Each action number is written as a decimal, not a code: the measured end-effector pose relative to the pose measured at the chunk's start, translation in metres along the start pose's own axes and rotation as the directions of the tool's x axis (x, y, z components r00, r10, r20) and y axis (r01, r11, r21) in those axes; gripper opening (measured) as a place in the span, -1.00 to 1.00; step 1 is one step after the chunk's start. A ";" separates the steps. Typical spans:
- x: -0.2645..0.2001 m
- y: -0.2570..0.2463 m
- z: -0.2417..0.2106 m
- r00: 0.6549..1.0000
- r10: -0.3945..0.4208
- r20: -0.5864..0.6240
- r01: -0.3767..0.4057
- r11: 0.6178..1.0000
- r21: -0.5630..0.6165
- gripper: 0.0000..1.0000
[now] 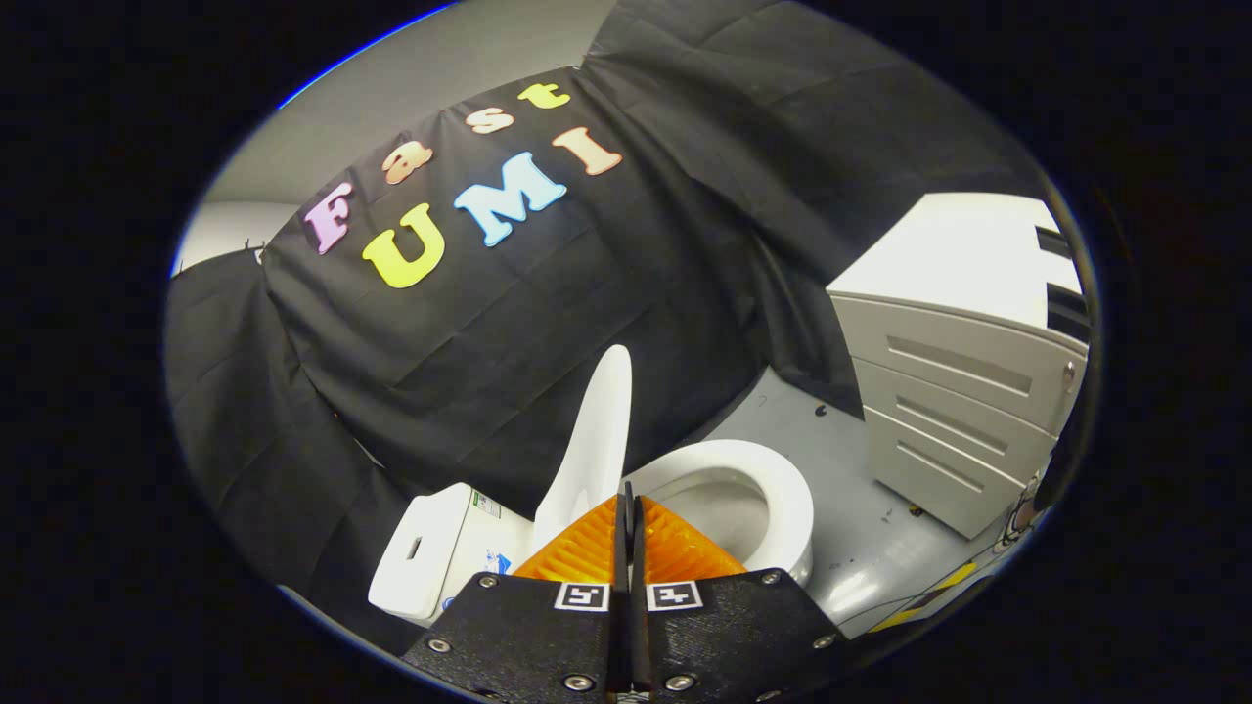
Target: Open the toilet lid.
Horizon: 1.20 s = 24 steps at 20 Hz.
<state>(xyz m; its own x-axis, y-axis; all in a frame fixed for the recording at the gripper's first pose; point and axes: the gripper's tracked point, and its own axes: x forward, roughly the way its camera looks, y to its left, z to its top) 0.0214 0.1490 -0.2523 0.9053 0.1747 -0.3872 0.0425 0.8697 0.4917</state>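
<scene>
White porcelain makes up the toilet (782, 499), which stands on a grey floor (782, 411) before the black cloth wall of the booth (587, 323), with a pale drawer cabinet (959, 391) well apart on the far side of the bowl. The cistern (430, 552) is seen beside the fingers, on the side away from the cabinet. The toilet lid (599, 440) is found raised and standing close to upright (a slight lean toward the cistern is suggested, though the fisheye bends lines too much for certainty). Its long axis runs upward from the hinge, and it lies just ahead of the fingertips, a little to the cistern side of their line; the open seat ring and bowl lie ahead on the other side. From this, the task is judged to be all but done, with only a release or withdrawal left.

The gripper (630, 501) is seen with its two fingers brought together, hardly a slit left between them. Nothing is gripped between them; whether a tip touches the lid's edge cannot be told.
</scene>
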 end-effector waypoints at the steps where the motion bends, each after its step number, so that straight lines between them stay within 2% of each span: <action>1: -0.002 0.004 0.002 1.000 0.000 0.007 0.000 1.000 -0.022 -1.00; 4: -0.005 0.019 0.006 1.000 0.003 0.014 -0.002 0.997 -0.081 -1.00; 6: -0.006 0.028 0.010 1.000 -0.016 0.019 0.019 0.985 -0.174 -1.00; 9: -0.006 0.044 0.014 0.999 -0.040 0.031 0.049 0.942 -0.332 -1.00; 12: -0.013 0.067 0.020 0.997 -0.050 0.053 0.068 0.897 -0.436 -1.00; 24: -0.024 0.143 0.025 0.997 0.027 0.068 0.005 0.904 -0.428 -1.00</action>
<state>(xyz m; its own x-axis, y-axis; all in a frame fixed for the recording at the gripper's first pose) 0.0162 0.2580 -0.1528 0.9328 0.1664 -0.3196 -0.1384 0.9844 0.1085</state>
